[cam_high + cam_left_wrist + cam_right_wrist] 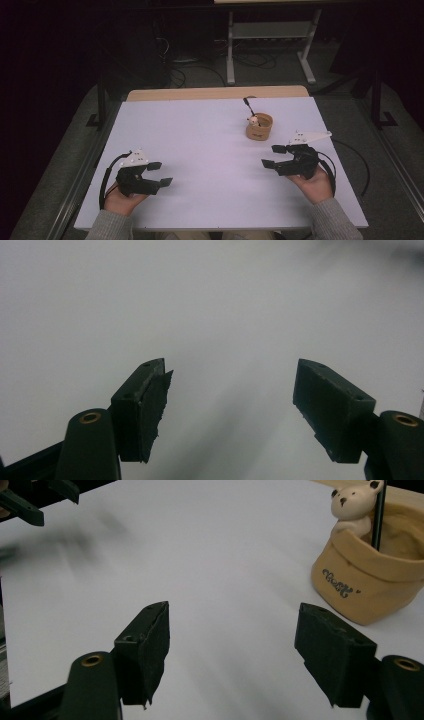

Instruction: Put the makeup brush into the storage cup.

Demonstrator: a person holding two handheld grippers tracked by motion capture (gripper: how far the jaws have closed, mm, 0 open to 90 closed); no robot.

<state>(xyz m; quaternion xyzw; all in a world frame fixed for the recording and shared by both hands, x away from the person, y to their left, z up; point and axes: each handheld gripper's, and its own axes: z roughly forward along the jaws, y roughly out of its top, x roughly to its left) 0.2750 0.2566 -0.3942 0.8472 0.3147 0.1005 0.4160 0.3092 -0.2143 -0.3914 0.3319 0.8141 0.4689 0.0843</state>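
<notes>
Tan cup [259,127] with bear figure [354,502] and dark stick [248,106]: upright on counter [210,150], far right. Right gripper [274,156]: near cup, jaws wide, empty. Left gripper [160,173]: well apart, jaws wide, empty.

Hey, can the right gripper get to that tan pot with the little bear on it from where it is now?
Probably yes. The right gripper is open and holds nothing, and the tan pot stands just beyond it on the table, with bare tabletop between them. A dark stick stands in the pot.
</notes>
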